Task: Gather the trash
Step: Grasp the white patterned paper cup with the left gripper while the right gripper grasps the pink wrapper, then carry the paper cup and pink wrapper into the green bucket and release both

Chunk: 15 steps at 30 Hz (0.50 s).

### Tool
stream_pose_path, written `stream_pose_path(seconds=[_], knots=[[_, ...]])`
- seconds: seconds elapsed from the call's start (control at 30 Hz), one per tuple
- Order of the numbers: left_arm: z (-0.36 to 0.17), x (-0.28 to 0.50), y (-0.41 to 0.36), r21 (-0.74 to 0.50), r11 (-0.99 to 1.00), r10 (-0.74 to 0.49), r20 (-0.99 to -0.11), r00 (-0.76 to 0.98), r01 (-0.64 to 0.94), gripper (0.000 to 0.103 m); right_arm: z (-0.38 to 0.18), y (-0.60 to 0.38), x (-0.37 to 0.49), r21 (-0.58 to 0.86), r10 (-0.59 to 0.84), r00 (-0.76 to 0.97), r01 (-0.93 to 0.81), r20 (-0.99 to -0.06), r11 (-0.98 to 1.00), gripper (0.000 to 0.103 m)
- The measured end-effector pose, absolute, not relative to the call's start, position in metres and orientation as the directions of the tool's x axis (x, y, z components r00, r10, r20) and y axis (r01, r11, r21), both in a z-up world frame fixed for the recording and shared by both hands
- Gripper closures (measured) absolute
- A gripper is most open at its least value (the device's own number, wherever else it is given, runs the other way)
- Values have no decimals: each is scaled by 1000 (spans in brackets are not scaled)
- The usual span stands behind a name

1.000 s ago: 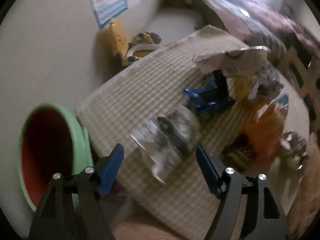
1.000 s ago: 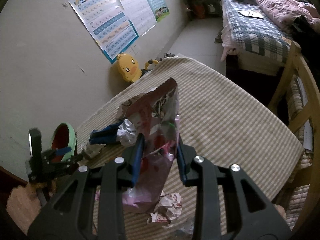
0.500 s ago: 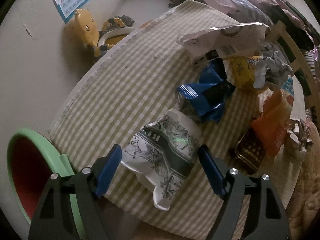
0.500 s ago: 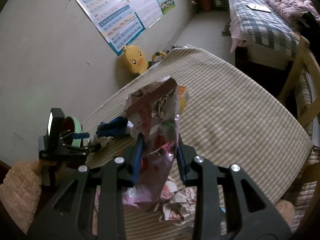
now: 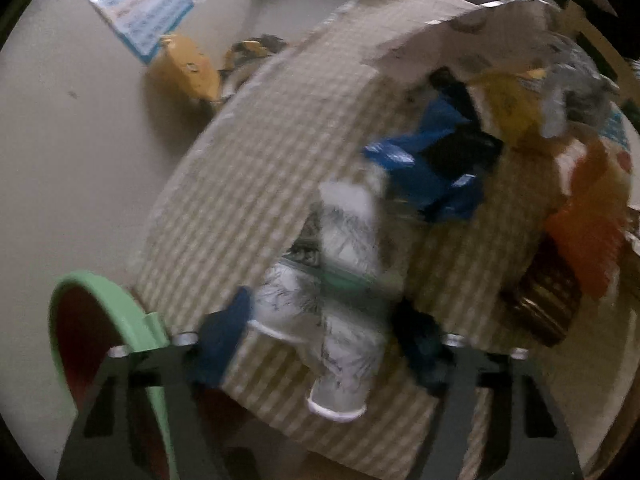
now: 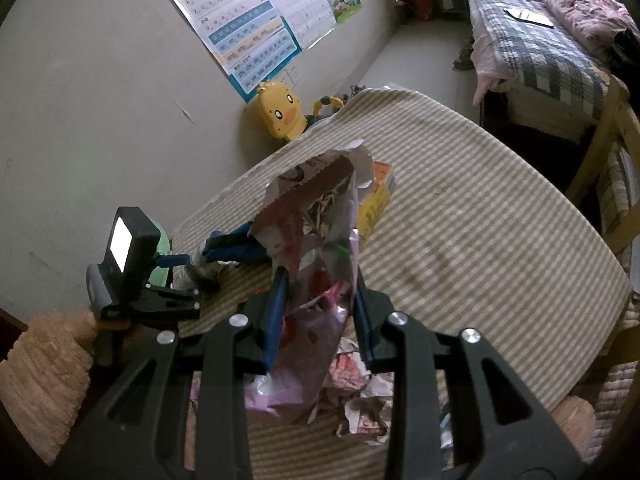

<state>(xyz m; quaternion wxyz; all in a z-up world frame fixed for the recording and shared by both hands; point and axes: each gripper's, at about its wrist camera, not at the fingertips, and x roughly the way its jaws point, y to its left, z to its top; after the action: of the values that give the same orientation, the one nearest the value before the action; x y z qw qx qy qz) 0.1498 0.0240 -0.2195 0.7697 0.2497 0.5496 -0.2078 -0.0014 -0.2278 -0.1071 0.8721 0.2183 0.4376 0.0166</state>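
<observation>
My left gripper (image 5: 320,332) stands open around a crushed white paper cup with a black flower print (image 5: 340,280) that lies at the table's near edge; the view is blurred. A green bin with a red inside (image 5: 100,340) stands below to the left. My right gripper (image 6: 318,296) is shut on a pink foil snack bag (image 6: 316,248) and holds it upright above the table. In the right wrist view, the left gripper (image 6: 192,276) is at the table's left edge.
A blue wrapper (image 5: 432,164), a yellow packet (image 5: 508,112), an orange wrapper (image 5: 584,232) and a dark packet (image 5: 544,308) lie on the striped tablecloth (image 6: 480,220). Crumpled paper (image 6: 360,392) lies under the right gripper. A yellow duck toy (image 6: 280,112) stands by the wall. A bed (image 6: 540,48) is far right.
My left gripper has moved forward, so the paper cup now lies between its fingers. My right gripper keeps its hold on the snack bag and has shifted a little.
</observation>
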Motion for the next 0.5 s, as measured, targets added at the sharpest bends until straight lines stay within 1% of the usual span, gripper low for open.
stream_pose_path(seconds=[0.03,0.07,0.1,0.13,0.17,0.33,0.4,0.5], knots=[[-218,150,27,144,799,-57,-949,311,584,48,-106,-228,-2,396,220,618,161,-755,904,72],[-214,149,28,138,806,-70,-943,324,575,62,-105,-229,-3,396,219,621,160,-752,904,72],[-210,147,29,140,809,-78,-937,341,571,63,-104,-229,-3,396,218,624,160,-750,904,72],[-208,146,28,136,813,-81,-936,342,566,70,-103,-229,-4,398,218,628,159,-747,904,72],[-204,143,28,134,818,-86,-933,349,559,73,-101,-228,-5,399,219,632,157,-743,903,72],[-188,121,33,117,845,-127,-904,409,521,73,-92,-223,-8,385,215,650,130,-729,914,73],[-176,109,38,82,877,-153,-887,436,474,73,-87,-220,-11,380,214,657,118,-723,917,72],[-151,90,47,55,924,-154,-852,501,378,73,-79,-214,-13,371,211,669,103,-712,923,72]])
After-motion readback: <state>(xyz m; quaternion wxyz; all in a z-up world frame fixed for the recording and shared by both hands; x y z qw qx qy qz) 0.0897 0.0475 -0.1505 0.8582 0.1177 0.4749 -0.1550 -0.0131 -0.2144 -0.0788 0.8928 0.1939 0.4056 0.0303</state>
